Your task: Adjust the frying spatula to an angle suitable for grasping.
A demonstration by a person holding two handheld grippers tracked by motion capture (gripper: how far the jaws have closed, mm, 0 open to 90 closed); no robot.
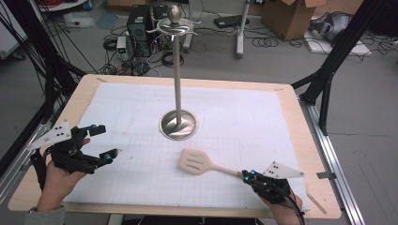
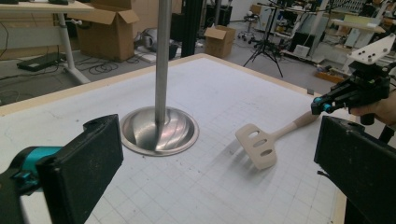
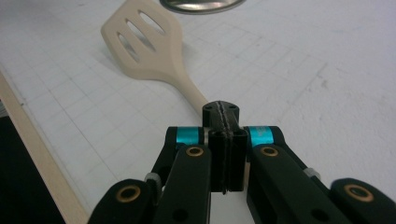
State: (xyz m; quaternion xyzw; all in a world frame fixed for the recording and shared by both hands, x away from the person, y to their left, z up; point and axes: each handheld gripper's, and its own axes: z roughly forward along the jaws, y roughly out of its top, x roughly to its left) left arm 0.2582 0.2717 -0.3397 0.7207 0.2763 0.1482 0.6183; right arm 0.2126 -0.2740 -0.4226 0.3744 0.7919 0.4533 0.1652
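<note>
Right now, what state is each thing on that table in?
Spatula: held by its handle, slotted blade out in front.
Right claw: shut on the spatula.
Left claw: open, empty.
Stand: upright, its hooks bare.

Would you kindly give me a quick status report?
Right gripper shut on spatula handle. Left gripper open, empty. Utensil stand beyond spatula; nothing between.
</note>
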